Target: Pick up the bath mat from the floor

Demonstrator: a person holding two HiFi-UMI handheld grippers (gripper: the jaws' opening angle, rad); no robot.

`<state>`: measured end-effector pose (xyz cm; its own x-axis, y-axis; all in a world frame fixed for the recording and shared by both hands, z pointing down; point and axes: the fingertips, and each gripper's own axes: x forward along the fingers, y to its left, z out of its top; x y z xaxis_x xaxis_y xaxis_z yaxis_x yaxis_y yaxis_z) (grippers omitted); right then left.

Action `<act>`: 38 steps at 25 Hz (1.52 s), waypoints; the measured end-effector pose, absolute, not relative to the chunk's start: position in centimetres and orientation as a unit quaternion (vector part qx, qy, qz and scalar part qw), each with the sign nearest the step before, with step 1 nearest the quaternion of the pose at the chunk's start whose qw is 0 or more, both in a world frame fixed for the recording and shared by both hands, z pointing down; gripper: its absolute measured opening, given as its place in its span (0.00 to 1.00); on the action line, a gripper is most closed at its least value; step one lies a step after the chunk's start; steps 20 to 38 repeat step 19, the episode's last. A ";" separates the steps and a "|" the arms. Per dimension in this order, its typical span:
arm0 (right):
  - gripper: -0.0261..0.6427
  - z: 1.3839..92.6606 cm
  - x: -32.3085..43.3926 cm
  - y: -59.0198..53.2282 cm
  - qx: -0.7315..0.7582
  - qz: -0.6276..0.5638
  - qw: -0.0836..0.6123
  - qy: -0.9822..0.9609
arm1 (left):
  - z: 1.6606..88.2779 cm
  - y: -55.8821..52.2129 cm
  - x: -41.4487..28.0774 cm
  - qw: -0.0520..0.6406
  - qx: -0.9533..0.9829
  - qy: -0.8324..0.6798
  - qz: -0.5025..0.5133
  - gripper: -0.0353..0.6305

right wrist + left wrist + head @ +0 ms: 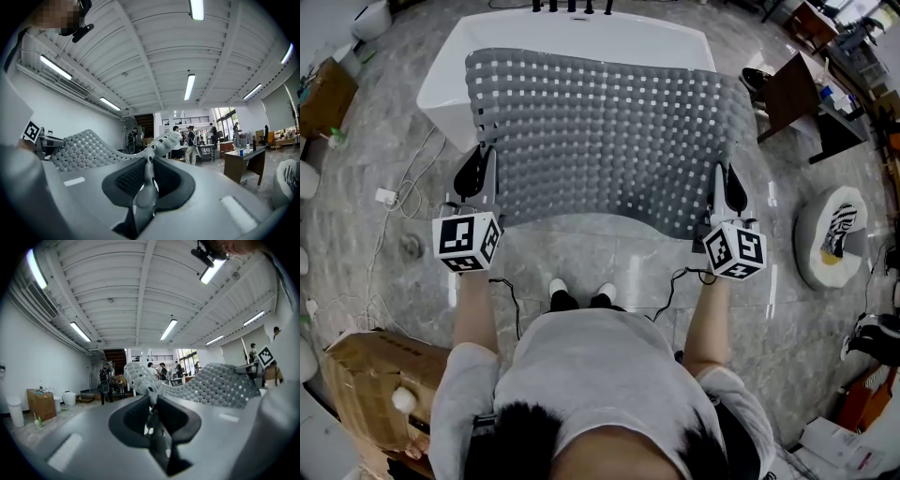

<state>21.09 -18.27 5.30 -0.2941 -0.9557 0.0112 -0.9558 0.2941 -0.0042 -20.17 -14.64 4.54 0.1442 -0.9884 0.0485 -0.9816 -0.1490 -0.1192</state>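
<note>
The left tool (481,161) is clamping the near left corner of the bath mat (600,131), its jaws almost together with only the mat's thin edge pinched between them. The right tool (724,183) is doing exactly the same at the near right corner. Both tools are pointing level, away from the person, and the grey mat (a bumpy one, dotted all over with small holes) is stretching wide between them, up off the marble floor (609,253). It is spreading out flat in front of the person and sagging a little along its near edge between the two grips. Its far part is lying over the white bathtub (572,42); whether it is touching the rim there I cannot tell. In each gripper view the mat is running from the jaws across to the other tool. The person's feet (581,295) are standing on bare floor just behind the mat's near edge. A cardboard box (366,375) is sitting off to the left, and a dark table (792,94) is standing well away on the right.
</note>
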 end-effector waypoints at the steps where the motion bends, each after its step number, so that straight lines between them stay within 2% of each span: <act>1: 0.12 5.3 21.1 -18.3 0.594 0.004 0.003 -0.805 | 4.6 -14.6 -20.2 0.030 -0.756 0.652 -0.057 0.13; 38: 0.12 4.8 22.3 -18.3 0.593 0.000 -0.003 -0.805 | 3.8 -14.4 -19.2 0.041 -0.749 0.659 -0.049 0.13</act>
